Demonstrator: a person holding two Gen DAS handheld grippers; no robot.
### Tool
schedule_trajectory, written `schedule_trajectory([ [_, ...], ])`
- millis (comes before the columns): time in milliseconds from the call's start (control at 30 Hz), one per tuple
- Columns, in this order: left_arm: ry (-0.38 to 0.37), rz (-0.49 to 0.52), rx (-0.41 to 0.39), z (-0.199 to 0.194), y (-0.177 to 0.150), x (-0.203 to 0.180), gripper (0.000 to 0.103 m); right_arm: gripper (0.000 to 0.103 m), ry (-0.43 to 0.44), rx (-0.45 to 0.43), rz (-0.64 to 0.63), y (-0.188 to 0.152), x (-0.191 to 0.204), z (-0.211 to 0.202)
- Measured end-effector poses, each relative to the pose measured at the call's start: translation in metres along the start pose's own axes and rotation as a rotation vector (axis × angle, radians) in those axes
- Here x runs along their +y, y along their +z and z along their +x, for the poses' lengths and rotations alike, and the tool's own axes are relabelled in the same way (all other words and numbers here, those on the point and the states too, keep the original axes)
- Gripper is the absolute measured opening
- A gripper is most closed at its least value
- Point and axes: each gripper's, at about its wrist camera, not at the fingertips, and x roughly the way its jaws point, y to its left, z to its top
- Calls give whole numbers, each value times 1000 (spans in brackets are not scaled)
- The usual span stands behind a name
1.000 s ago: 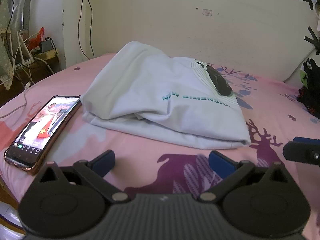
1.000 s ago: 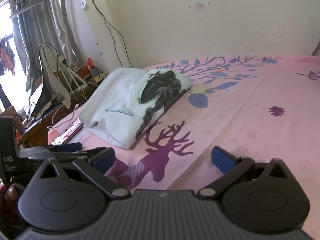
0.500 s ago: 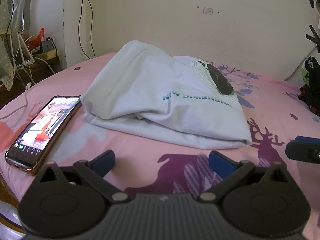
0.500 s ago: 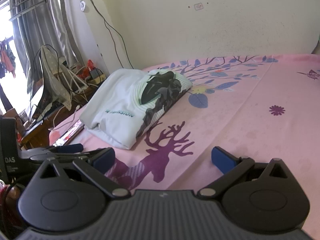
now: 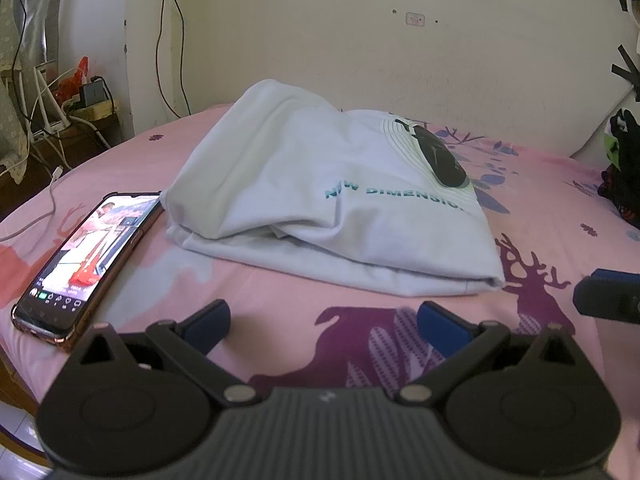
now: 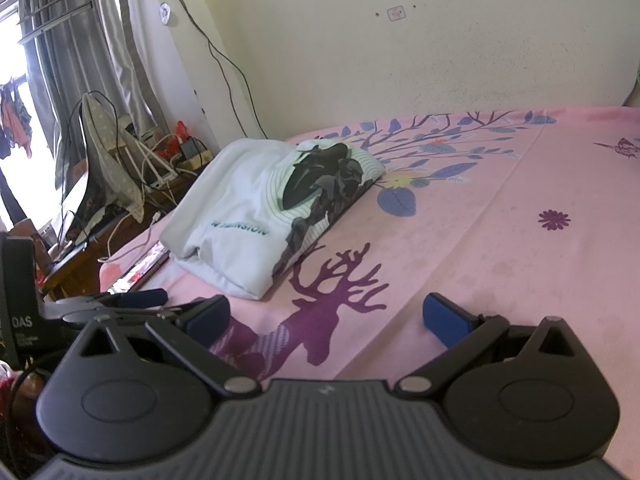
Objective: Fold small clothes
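Nearest, the left gripper (image 5: 322,320) hangs low over the sheet (image 5: 280,296) with jaws spread and empty, just short of the shirt's near edge. The right gripper (image 6: 326,318) is likewise spread, holding nothing, off to the shirt's right. Beyond them the shirt (image 5: 320,200) lies folded in a compact bundle, print up, a phone (image 5: 88,256) just beside its left edge. Over the last second almost nothing has shifted — both grippers hover apart from the cloth. The fold looks finished, or paused before a final tidy.
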Motion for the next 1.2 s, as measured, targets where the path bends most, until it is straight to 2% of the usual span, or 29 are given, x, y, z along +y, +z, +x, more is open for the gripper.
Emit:
schedule_trajectory([
  [267,-34,42,18,-1,1,4,103,97,-1,1,-2,0,0,0],
  [400,-104,40,50,-5,5,16,103,97,-5,2,-7,0,0,0],
  [533,-163,-19,90,-9,15,44,103,97,-13,6,-16,1,2,1],
  [633,-170,-66,81,-15,27,69,103,97,-20,10,-24,1,3,2],
  [767,-158,-44,19,-28,43,90,103,97,-21,9,-20,1,3,2],
  [833,-176,-39,7,-30,53,101,103,97,-23,13,-12,2,2,1],
  [967,-197,-30,20,-20,81,115,103,97,-20,40,39,12,0,3],
  [1200,-191,-25,77,26,128,127,103,96,-6,9,44,39,6,15],
])
